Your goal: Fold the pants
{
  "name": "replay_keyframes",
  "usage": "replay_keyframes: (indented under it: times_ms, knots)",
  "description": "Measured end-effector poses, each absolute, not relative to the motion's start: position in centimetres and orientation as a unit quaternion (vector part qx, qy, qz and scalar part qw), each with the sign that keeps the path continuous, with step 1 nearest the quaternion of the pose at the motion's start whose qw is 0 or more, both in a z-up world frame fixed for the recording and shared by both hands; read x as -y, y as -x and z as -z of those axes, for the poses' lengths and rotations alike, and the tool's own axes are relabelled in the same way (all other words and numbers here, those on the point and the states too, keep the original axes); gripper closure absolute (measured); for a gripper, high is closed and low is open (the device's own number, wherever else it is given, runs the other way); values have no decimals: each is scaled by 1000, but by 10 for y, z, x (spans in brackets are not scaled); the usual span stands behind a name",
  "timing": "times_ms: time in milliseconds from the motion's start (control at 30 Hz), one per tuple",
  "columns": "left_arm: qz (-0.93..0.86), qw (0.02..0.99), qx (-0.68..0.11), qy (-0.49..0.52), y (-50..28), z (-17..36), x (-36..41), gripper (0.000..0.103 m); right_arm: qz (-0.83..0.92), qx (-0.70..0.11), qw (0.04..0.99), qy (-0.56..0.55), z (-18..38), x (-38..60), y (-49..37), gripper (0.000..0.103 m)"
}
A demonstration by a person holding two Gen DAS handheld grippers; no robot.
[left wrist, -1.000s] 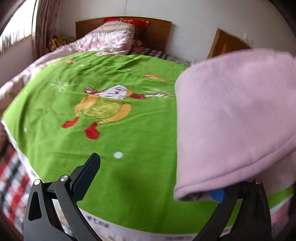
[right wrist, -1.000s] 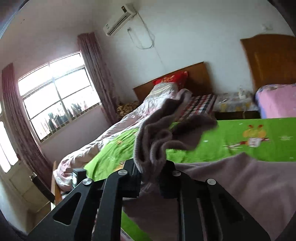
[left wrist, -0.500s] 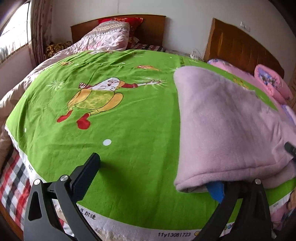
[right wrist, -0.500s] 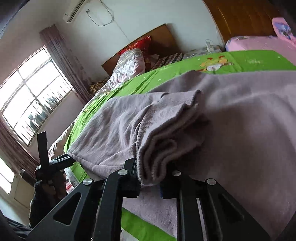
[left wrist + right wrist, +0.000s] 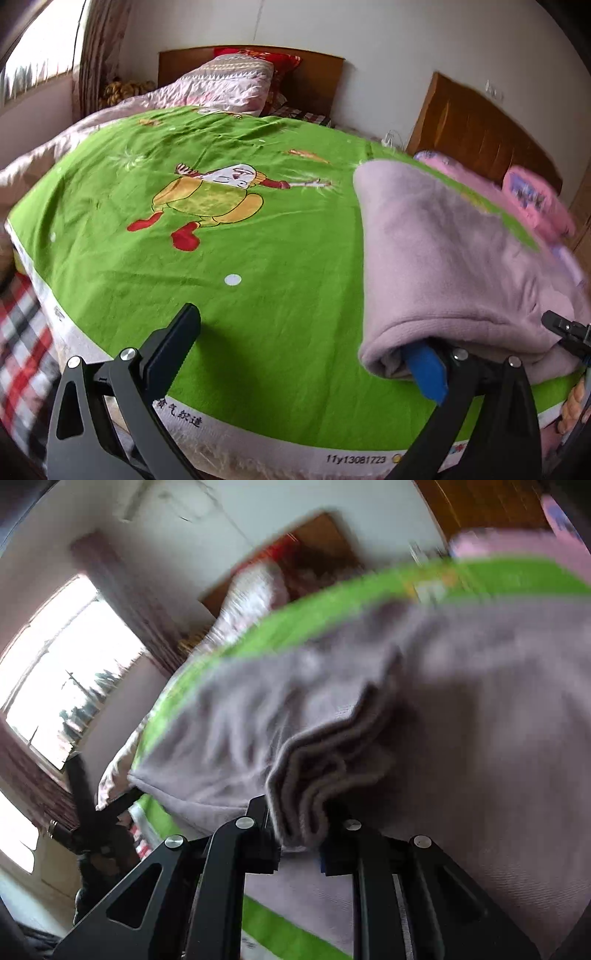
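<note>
The pale pink fleece pants [image 5: 450, 266] lie folded on the green bed cover [image 5: 258, 258], at the right of the left wrist view. My left gripper [image 5: 306, 343] is open; its right finger with the blue pad [image 5: 428, 373] sits under the pants' near folded edge, its left finger [image 5: 173, 339] is free above the cover. In the right wrist view my right gripper [image 5: 299, 845] is shut on a bunched layered edge of the pants [image 5: 314, 775], low over the rest of the cloth. That view is blurred.
A second bed with a patterned pillow [image 5: 229, 81] and wooden headboard [image 5: 314, 81] stands behind. Pink bedding [image 5: 532, 199] lies at the far right. A window [image 5: 55, 672] is to the left. The cover's printed front edge [image 5: 295, 439] is close below.
The lifted pants came down onto the bed and now lie folded. My right gripper, still holding the bunched edge, dropped low over the cloth. My left gripper stayed open by the fold.
</note>
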State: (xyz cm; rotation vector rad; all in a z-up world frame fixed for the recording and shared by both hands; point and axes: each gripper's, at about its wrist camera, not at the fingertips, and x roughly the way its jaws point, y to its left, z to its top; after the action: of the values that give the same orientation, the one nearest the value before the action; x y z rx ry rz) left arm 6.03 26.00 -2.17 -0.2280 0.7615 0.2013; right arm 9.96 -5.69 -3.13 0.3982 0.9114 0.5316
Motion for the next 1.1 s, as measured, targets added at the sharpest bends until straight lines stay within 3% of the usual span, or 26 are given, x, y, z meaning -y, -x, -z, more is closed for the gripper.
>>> replay_keyframes:
  times_ms: [133,333,400,433,500,633,700,767,900,1033,1100]
  knots:
    - [-102,916,-379,85,-59,22,-258,1,-238,-441,844,-189,29,60,-101,85]
    - [-111,920,-376,-30,-37,14,-244,1,-254,-434,845,-180,20,71,-92,70]
    - [-138,913,-372,-91,-23,12,-241,1,-235,-425,858,-166,10,81,-85,38]
    - [-159,906,-371,-125,-17,12,-241,1,-217,-413,871,-155,4,89,-80,35]
    - [-182,903,-363,-140,-8,4,-244,1,-204,-394,885,-144,-6,96,-75,35]
    - [-134,949,-282,-38,4,-60,-244,1,-214,-342,910,-98,-33,84,-65,36]
    - [-85,961,-264,-12,-6,-78,-228,1,-234,-317,917,-57,-44,60,-63,49]
    - [-12,963,-268,10,-28,-85,-205,1,-255,-314,914,-24,-46,34,-67,52]
    - [30,945,-325,-17,-77,-57,-165,1,-273,-347,897,26,-29,2,-73,54]
    - [19,910,-413,-19,-98,1,-166,1,-266,-406,874,12,4,14,-80,60]
    - [25,912,-409,-33,-94,15,-168,1,-286,-407,867,-18,13,28,-79,60]
